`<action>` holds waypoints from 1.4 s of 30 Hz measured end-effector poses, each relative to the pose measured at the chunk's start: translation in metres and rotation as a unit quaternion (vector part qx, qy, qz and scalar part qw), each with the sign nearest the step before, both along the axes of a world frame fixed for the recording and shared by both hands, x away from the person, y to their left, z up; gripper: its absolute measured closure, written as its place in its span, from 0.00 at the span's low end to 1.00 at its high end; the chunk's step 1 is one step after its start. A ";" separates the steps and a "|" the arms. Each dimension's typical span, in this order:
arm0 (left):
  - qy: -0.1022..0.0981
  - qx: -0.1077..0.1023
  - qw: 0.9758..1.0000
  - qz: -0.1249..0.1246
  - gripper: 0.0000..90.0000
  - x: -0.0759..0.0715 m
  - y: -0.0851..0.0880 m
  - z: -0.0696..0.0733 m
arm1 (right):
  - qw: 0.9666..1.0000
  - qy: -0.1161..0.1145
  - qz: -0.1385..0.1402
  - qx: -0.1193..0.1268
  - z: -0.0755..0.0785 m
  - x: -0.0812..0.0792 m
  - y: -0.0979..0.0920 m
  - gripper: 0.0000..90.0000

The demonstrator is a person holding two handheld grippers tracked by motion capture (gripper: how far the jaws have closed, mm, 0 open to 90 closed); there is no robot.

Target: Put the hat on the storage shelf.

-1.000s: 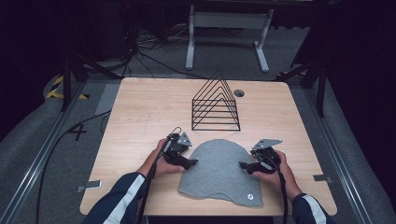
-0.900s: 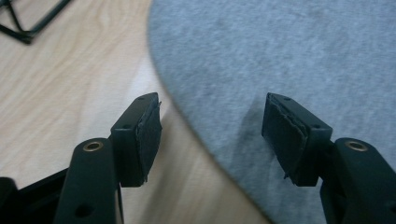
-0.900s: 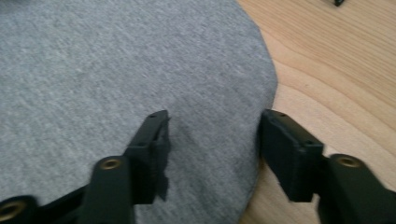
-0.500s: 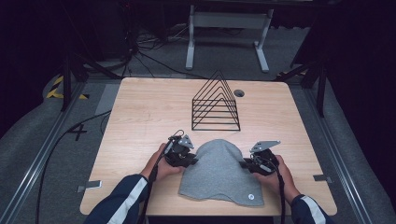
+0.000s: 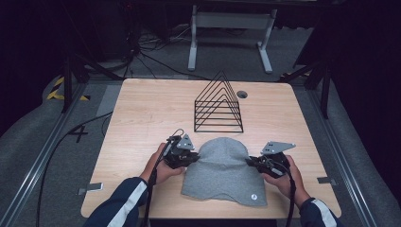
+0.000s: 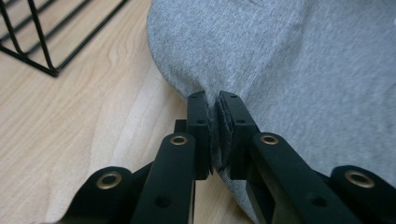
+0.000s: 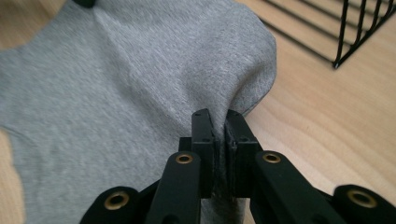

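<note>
A grey knit beanie lies flat on the wooden table, crown toward the far side, a small round badge near its hem. My left gripper has just closed its jaws on the beanie's left edge; in the left gripper view the grey fabric is pinched between the pads of that gripper. My right gripper has likewise just closed on the right edge, and the right gripper view shows the cloth bunched up in its jaws. Both edges are lifted slightly off the table.
A black wire rack of triangular dividers stands just beyond the beanie, seen also in the left gripper view and the right gripper view. A round cable hole sits behind it. Metal stand legs rise beyond the table.
Both grippers went from open beside the beanie to shut on its left and right edges, and both hands have risen a little, lifting the edges.
</note>
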State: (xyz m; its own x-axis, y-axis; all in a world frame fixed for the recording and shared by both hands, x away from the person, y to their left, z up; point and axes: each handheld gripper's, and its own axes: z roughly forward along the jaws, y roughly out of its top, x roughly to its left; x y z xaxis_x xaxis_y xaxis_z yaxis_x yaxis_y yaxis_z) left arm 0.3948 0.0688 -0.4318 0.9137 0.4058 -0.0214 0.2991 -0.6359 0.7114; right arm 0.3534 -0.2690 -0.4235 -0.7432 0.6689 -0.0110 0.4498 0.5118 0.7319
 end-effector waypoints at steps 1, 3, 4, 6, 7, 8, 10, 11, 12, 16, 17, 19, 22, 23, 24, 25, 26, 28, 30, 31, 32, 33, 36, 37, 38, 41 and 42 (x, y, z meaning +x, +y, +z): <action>0.000 0.000 1.000 0.000 0.93 0.000 0.000 0.000 | 1.000 -0.006 0.002 0.001 0.004 -0.001 0.000 0.94; -0.012 -0.002 1.000 0.000 0.93 -0.001 0.000 0.006 | 1.000 -0.014 0.003 0.000 0.007 -0.003 0.000 0.94; -0.023 -0.006 1.000 0.000 0.93 -0.002 0.001 0.012 | 1.000 -0.026 0.006 0.004 0.015 -0.004 -0.001 0.94; -0.028 -0.008 1.000 0.000 0.93 -0.002 0.001 0.016 | 0.999 -0.039 0.006 0.008 0.022 -0.006 -0.002 0.94; -0.036 -0.016 0.999 0.005 0.93 -0.003 0.000 0.023 | 0.999 -0.042 0.006 0.012 0.026 -0.006 -0.003 0.94; -0.036 -0.016 0.999 0.005 0.93 -0.003 0.000 0.023 | 0.999 -0.042 0.006 0.012 0.026 -0.006 -0.003 0.94; -0.040 -0.022 0.999 -0.001 0.93 -0.003 -0.001 0.032 | 0.999 -0.050 0.009 0.015 0.034 -0.006 -0.005 0.94; -0.045 -0.030 0.999 -0.001 0.94 -0.003 -0.001 0.037 | 0.998 -0.056 0.008 0.017 0.039 -0.006 -0.007 0.94; -0.047 -0.032 0.998 -0.006 0.94 -0.002 -0.002 0.043 | 0.998 -0.061 0.007 0.018 0.044 -0.006 -0.008 0.94; -0.071 -0.033 0.997 -0.013 0.94 0.001 -0.005 0.065 | 0.997 -0.081 0.001 0.020 0.063 -0.004 -0.011 0.94; -0.077 -0.034 0.996 -0.012 0.94 0.002 -0.007 0.073 | 0.996 -0.086 0.000 0.021 0.067 -0.004 -0.011 0.94; -0.093 -0.040 0.995 -0.011 0.94 0.005 -0.010 0.090 | 0.994 -0.105 -0.003 0.018 0.086 -0.001 -0.012 0.94; -0.103 -0.050 0.993 -0.011 0.94 0.009 -0.012 0.105 | 0.993 -0.119 -0.006 0.017 0.100 0.002 -0.012 0.94; -0.105 -0.055 0.993 -0.008 0.94 0.011 -0.014 0.110 | 0.991 -0.129 -0.008 0.018 0.110 0.005 -0.012 0.94; -0.110 -0.056 0.992 -0.007 0.94 0.013 -0.015 0.115 | 0.991 -0.135 -0.009 0.019 0.117 0.007 -0.012 0.94; -0.115 -0.057 0.992 -0.008 0.94 0.015 -0.015 0.122 | 0.990 -0.143 -0.011 0.018 0.124 0.009 -0.012 0.94; -0.114 -0.067 0.991 -0.007 0.94 0.017 -0.016 0.127 | 0.989 -0.149 -0.013 0.019 0.131 0.011 -0.012 0.94; -0.128 -0.069 0.989 -0.001 0.94 0.021 -0.016 0.141 | 0.987 -0.160 -0.018 0.020 0.145 0.015 -0.012 0.94; -0.136 -0.081 0.987 0.003 0.94 0.026 -0.016 0.156 | 0.984 -0.172 -0.022 0.027 0.160 0.020 -0.012 0.94; -0.141 -0.086 0.986 0.005 0.94 0.029 -0.016 0.163 | 0.983 -0.179 -0.023 0.030 0.167 0.023 -0.012 0.94; -0.150 -0.088 0.985 0.010 0.95 0.033 -0.015 0.175 | 0.981 -0.188 -0.026 0.039 0.179 0.027 -0.012 0.94; -0.150 -0.088 0.985 0.010 0.95 0.033 -0.015 0.175 | 0.981 -0.188 -0.026 0.039 0.179 0.027 -0.012 0.94; -0.168 -0.087 0.982 0.018 0.95 0.041 -0.015 0.193 | 0.978 -0.203 -0.029 0.043 0.198 0.037 -0.009 0.94; -0.169 -0.089 0.981 0.019 0.95 0.043 -0.015 0.199 | 0.977 -0.208 -0.030 0.045 0.203 0.040 -0.008 0.94; -0.172 -0.092 0.980 0.021 0.95 0.046 -0.014 0.204 | 0.976 -0.209 -0.032 0.047 0.208 0.042 -0.007 0.94; -0.180 -0.094 0.979 0.029 0.95 0.056 -0.012 0.217 | 0.975 -0.215 -0.033 0.054 0.223 0.051 -0.003 0.94; -0.182 -0.094 0.978 0.036 0.95 0.059 -0.012 0.219 | 0.975 -0.214 -0.034 0.056 0.226 0.054 -0.003 0.94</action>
